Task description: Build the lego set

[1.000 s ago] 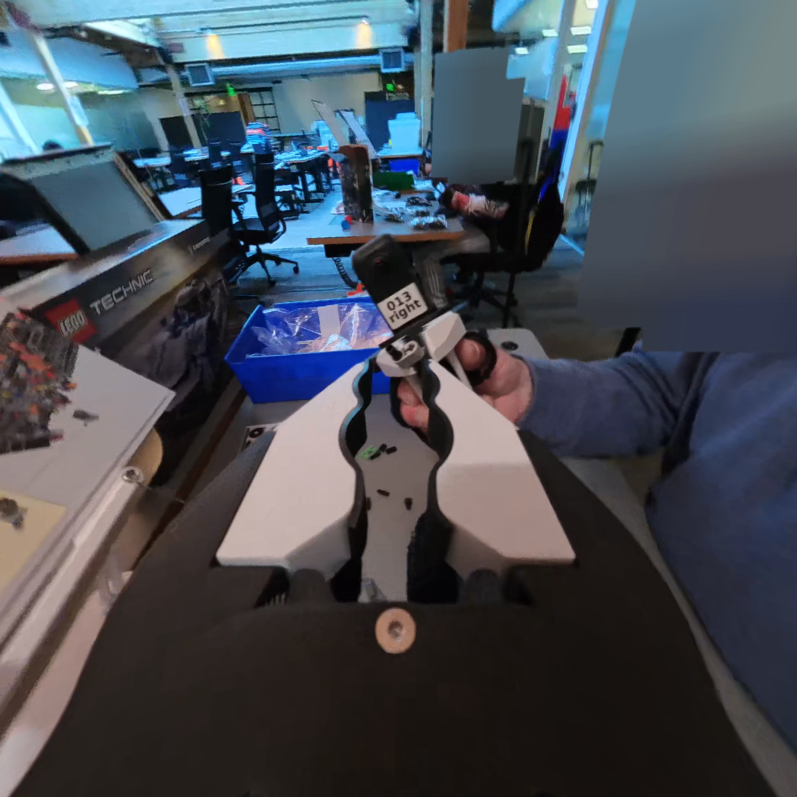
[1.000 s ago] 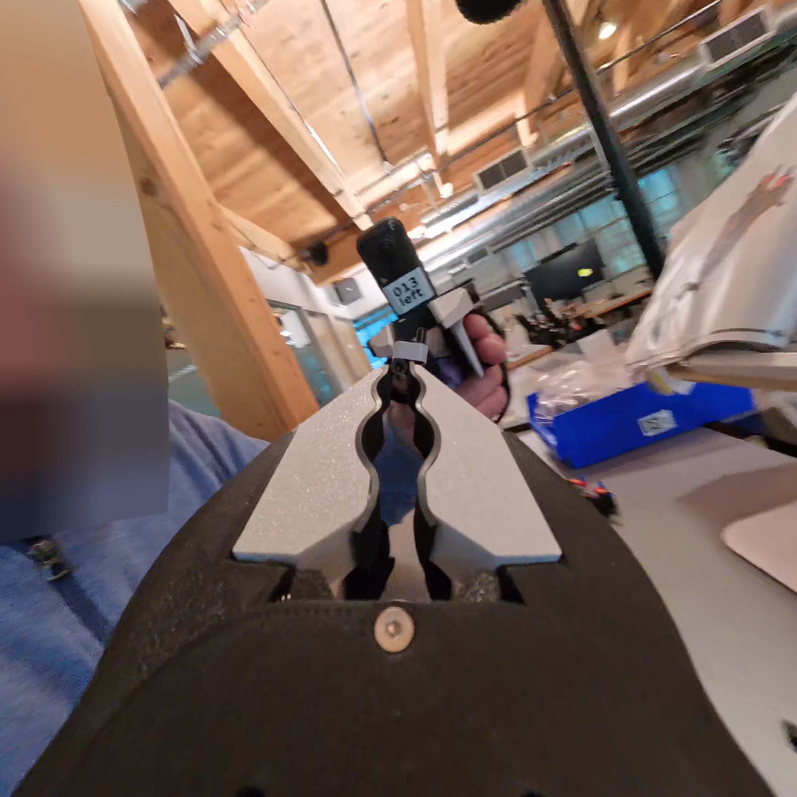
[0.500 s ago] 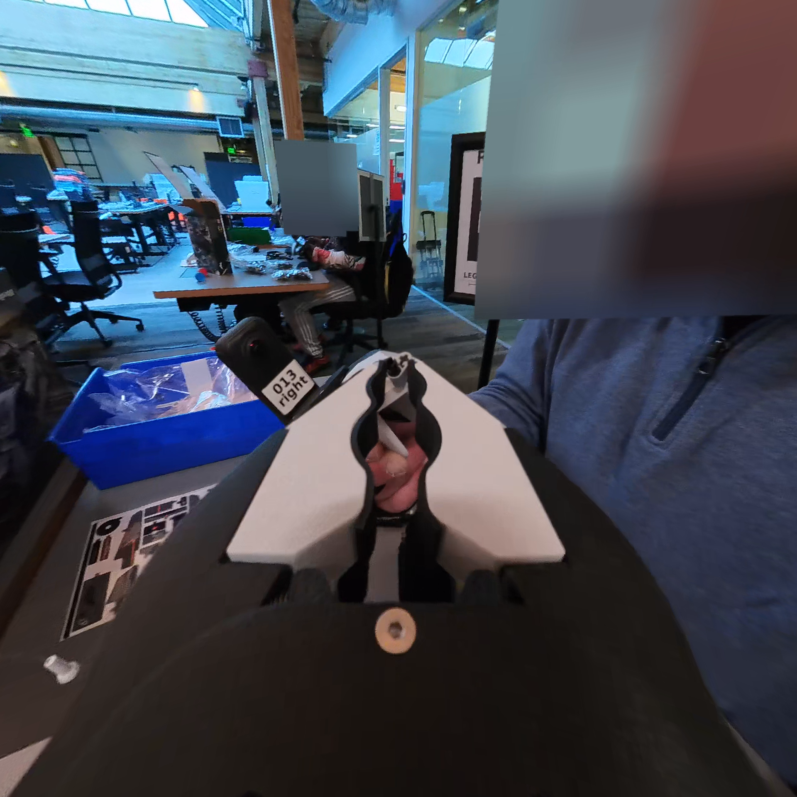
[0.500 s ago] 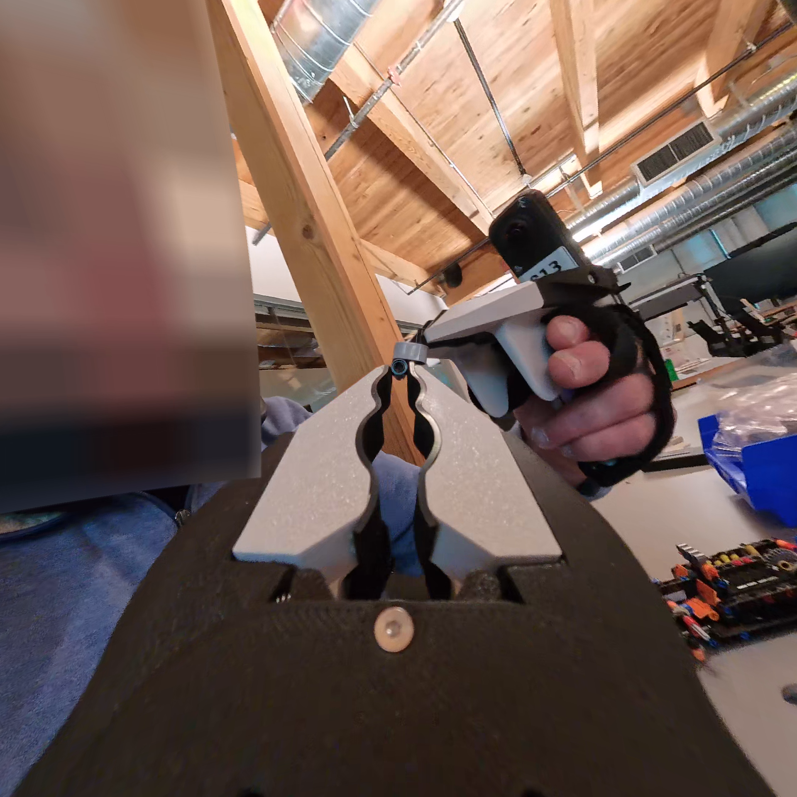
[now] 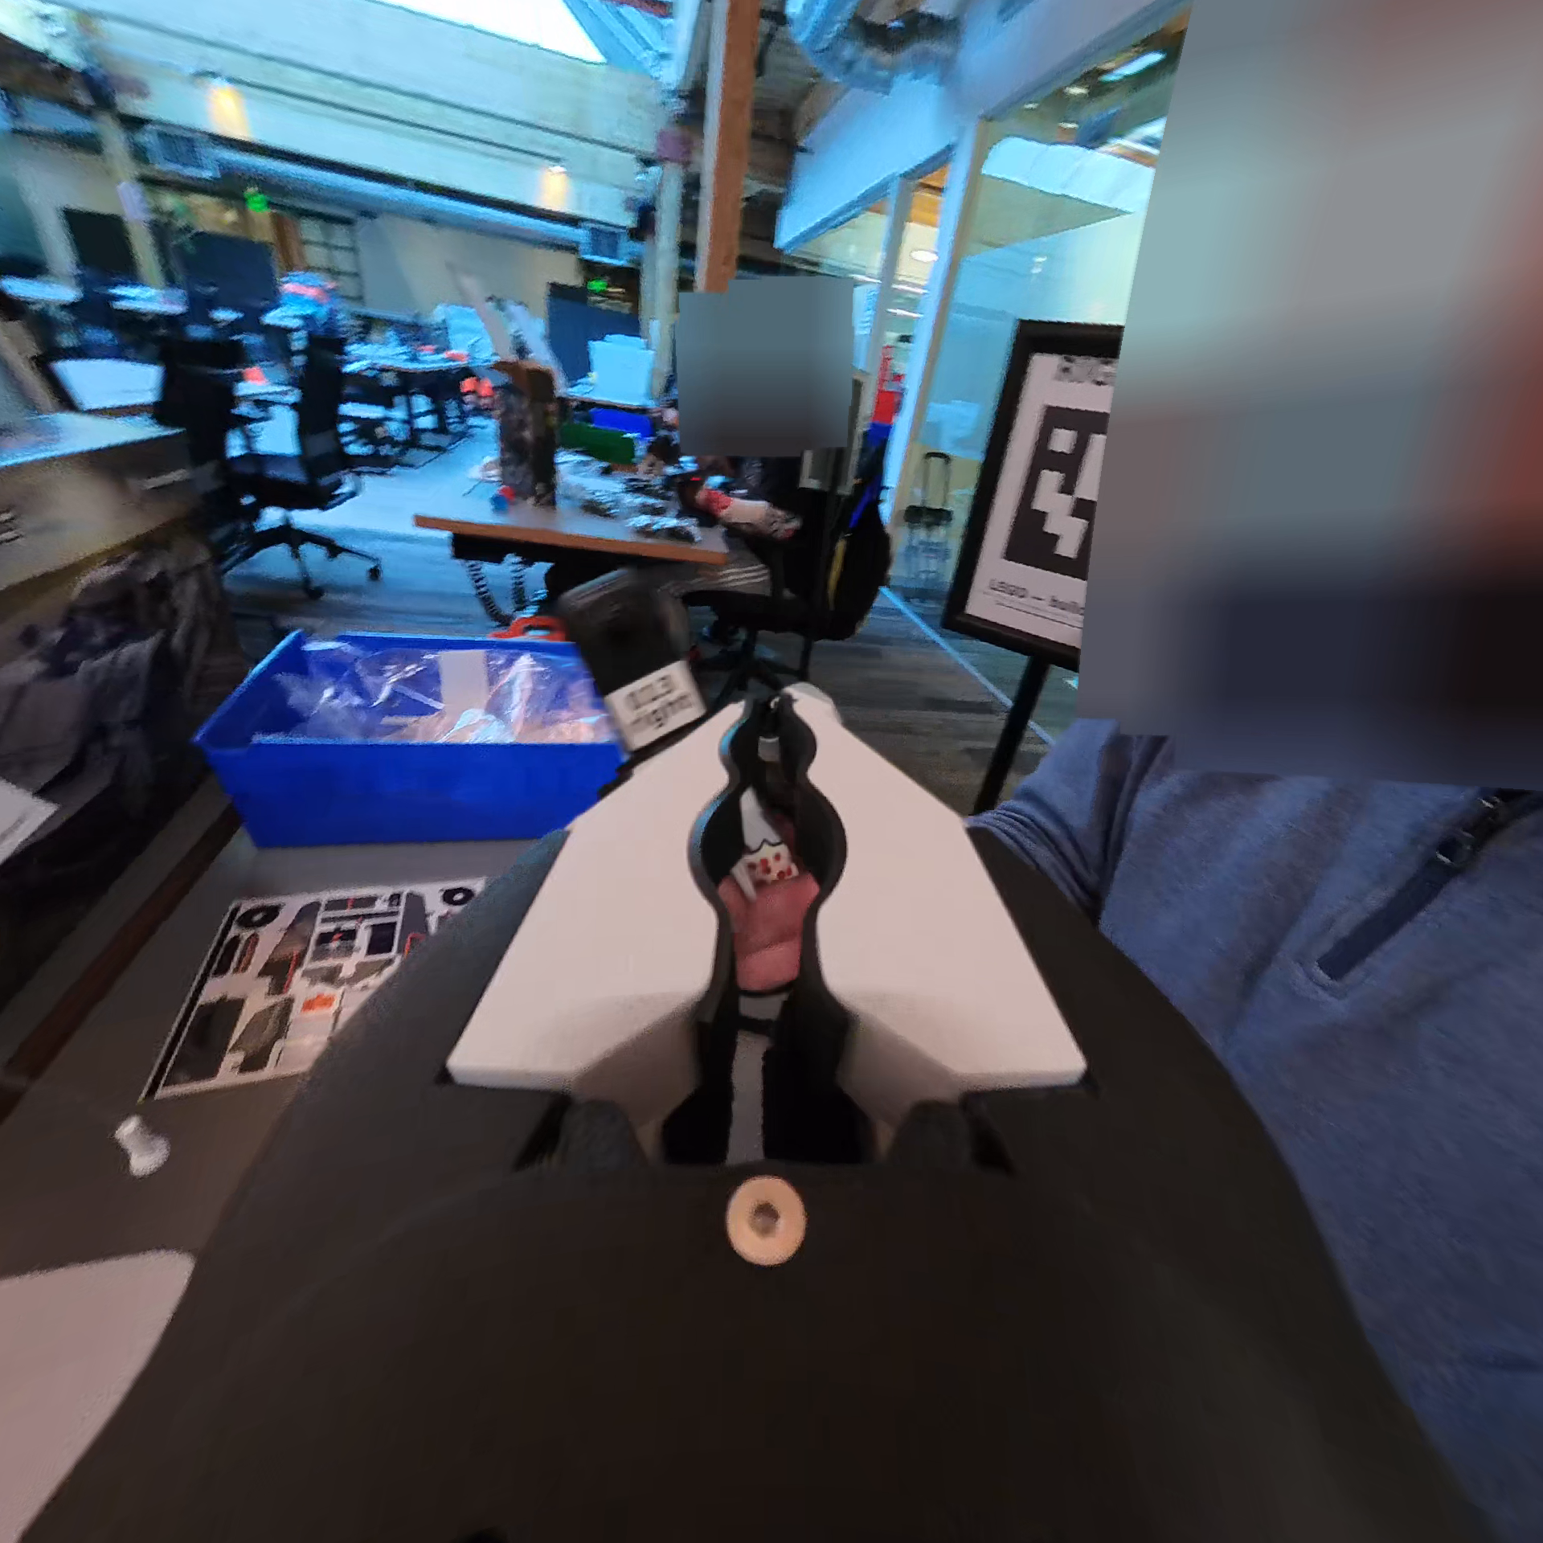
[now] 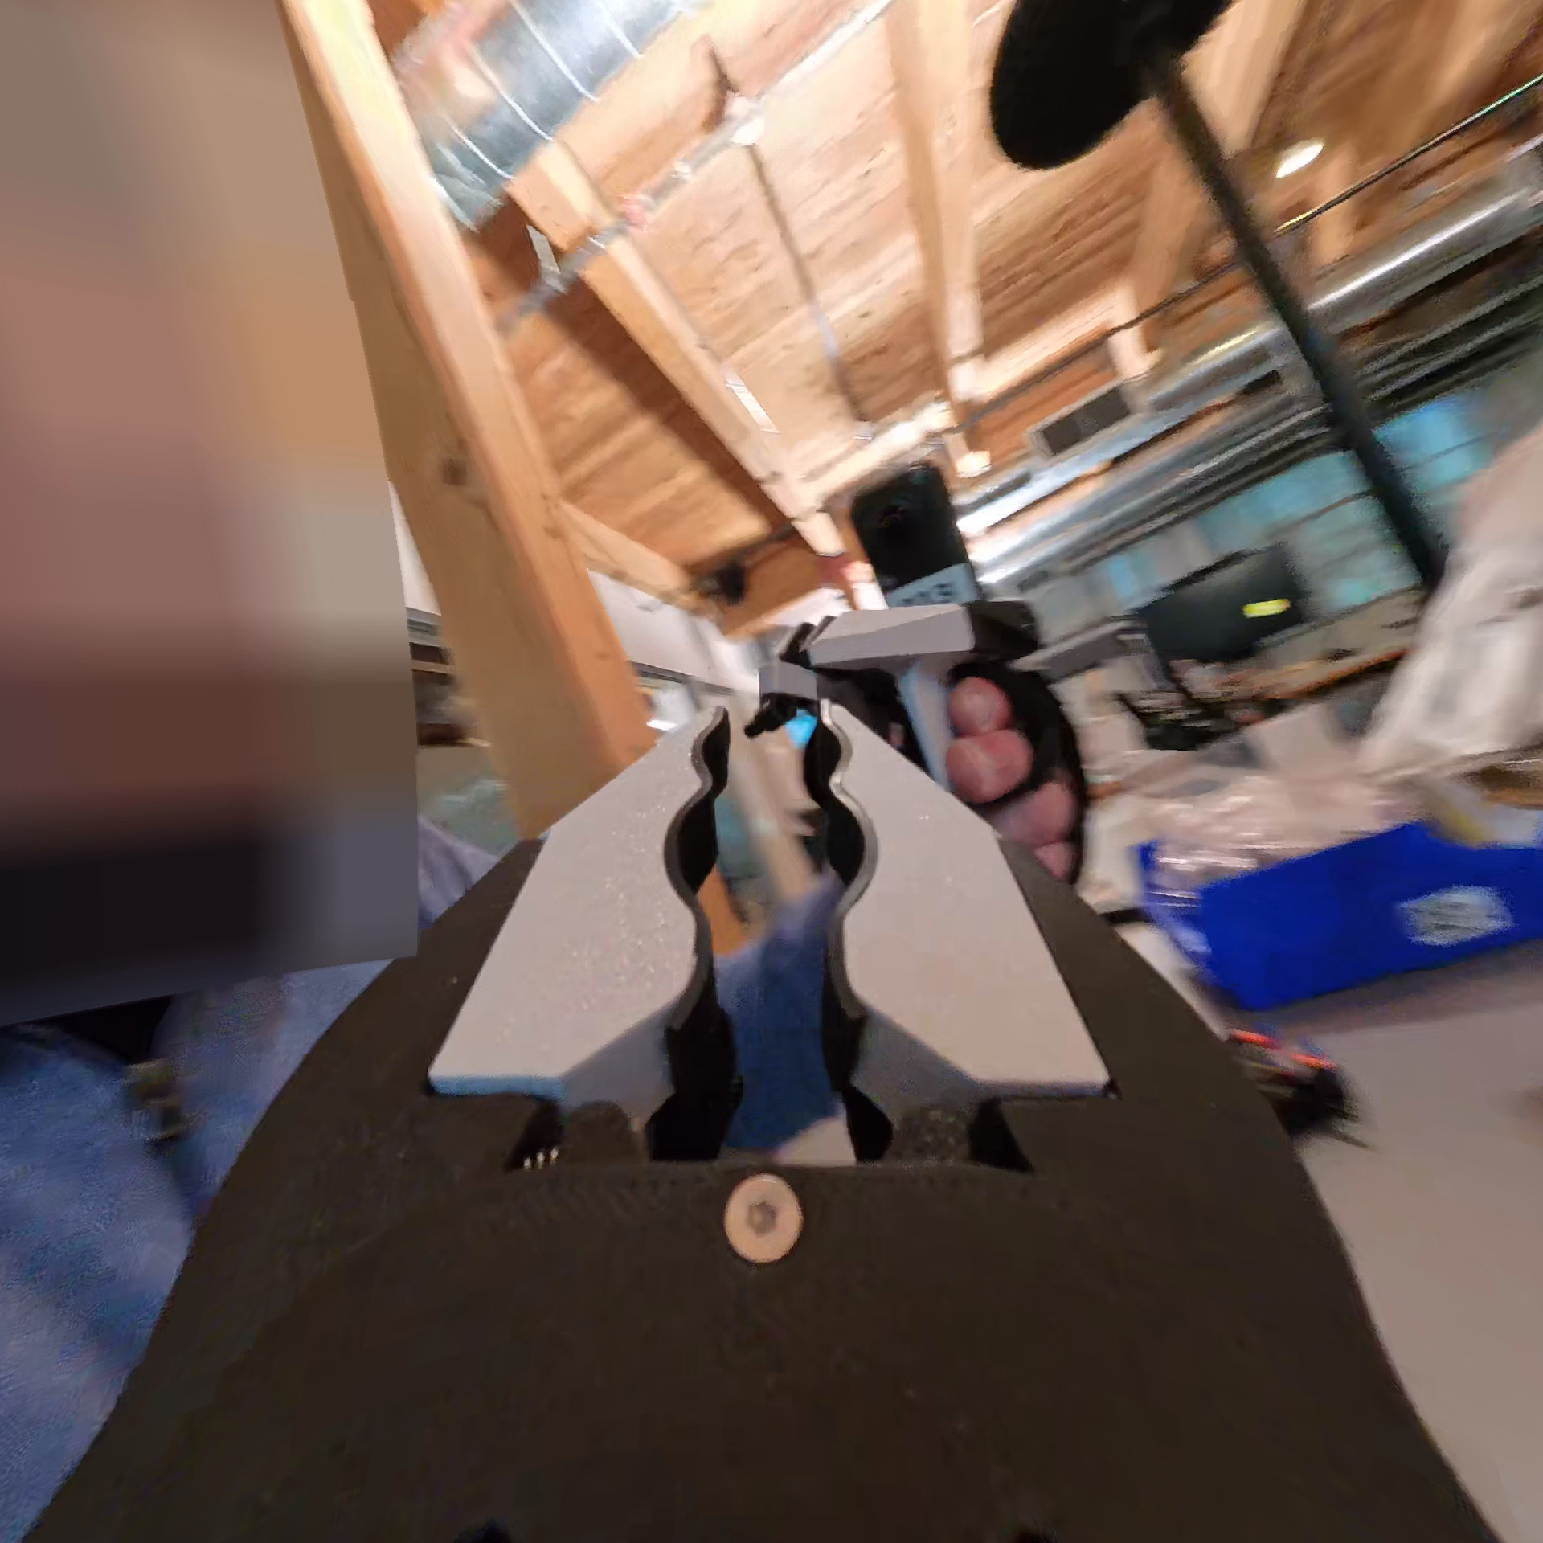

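Right tool (image 6: pixel 772 726) has just spread apart, releasing the small grey piece (image 6: pixel 789 680); left tool (image 5: pixel 776 710) at twelve o'clock clamps it for mating.

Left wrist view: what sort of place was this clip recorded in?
Most likely an open-plan office or workshop. Rows of desks with black swivel office chairs fill the background, a person sits at a cluttered wooden desk, and the near grey table holds a blue plastic bin of clear bags.
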{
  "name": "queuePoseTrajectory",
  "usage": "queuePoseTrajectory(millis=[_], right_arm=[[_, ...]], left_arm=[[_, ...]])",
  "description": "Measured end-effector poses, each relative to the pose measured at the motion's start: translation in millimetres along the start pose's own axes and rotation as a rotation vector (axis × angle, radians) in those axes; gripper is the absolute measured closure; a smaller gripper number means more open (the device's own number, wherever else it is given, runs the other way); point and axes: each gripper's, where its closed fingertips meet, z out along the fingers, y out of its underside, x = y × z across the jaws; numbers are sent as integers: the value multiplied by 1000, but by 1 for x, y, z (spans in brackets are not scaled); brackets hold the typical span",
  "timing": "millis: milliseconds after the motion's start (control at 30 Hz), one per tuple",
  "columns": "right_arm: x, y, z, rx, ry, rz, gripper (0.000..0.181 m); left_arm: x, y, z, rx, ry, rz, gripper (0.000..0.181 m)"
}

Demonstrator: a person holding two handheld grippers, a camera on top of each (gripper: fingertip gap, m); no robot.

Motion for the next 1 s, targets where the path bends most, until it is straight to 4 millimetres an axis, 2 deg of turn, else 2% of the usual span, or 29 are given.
queuePoseTrajectory(millis=[33, 133, 233, 367, 500, 633, 900, 1000], right_arm=[[6, 0, -3, -36, 93, -94, 161], [11, -9, -10, -106, 316, -371, 150], [19, -10, -12, -262, 547, -698, 152], [22, -13, -12, -386, 720, -974, 156], [27, -12, -13, -486, 828, -1142, 166], [27, -17, -16, -490, 878, -1206, 171], [24, -19, -19, -416, 818, -1105, 172], [25, -20, -19, -415, 825, -1123, 172]], left_arm=[[-6, 0, 0, -5, -47, -23, 180], [-18, 1, -1, -24, -164, -54, 179], [-25, 1, 1, -16, -229, -96, 179], [-30, 5, 6, -25, -278, -151, 179], [-31, 5, 11, -10, -300, -188, 179], [-33, 4, 14, 20, -315, -225, 179], [-32, 2, 20, 29, -315, -221, 179], [-34, 1, 21, 25, -346, -191, 179]])
